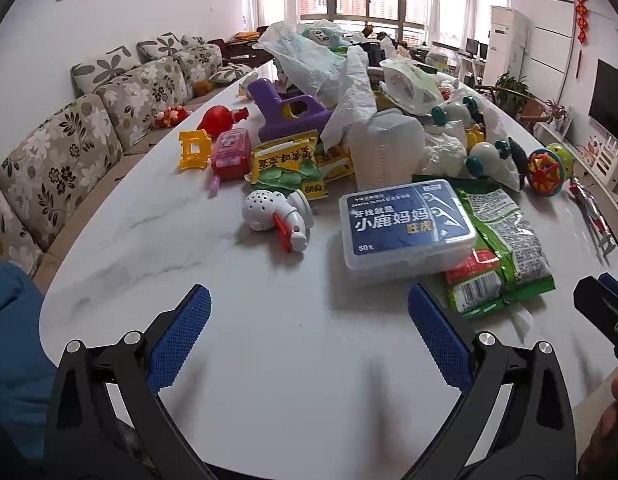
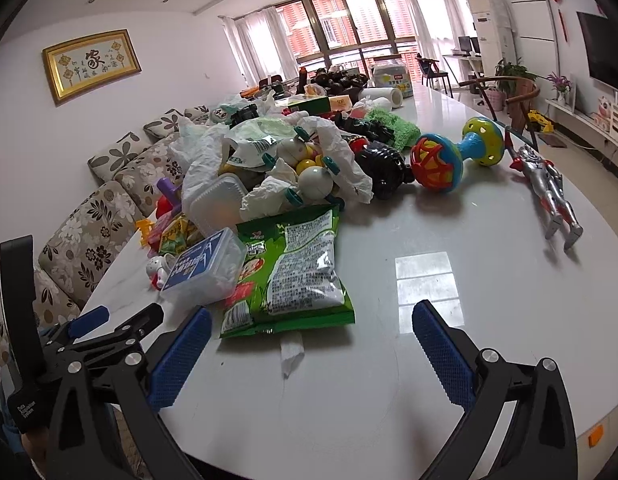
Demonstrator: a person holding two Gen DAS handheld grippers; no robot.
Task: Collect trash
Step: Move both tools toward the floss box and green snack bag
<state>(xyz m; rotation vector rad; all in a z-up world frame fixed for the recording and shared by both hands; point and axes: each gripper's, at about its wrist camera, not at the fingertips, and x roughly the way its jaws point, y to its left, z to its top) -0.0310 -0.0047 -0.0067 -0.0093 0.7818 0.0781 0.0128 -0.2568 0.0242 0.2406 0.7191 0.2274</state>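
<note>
Trash lies just ahead of my spread, empty right gripper (image 2: 311, 354) fingers, the green snack bag (image 2: 293, 268) flat on the table (image 2: 449, 360), so I pinch its near edge low; my left gripper (image 1: 309, 336) gapes idle.

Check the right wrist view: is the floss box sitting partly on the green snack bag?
Yes, the floss box overlaps the green snack bag's left edge.

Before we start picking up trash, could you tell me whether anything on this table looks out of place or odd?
Yes. A green snack bag lies flat, mixed among toys, with the dental floss box resting partly on it and a scrap of white tissue sticking out from beneath. Crumpled white wrappers are heaped over the toys behind.
</note>
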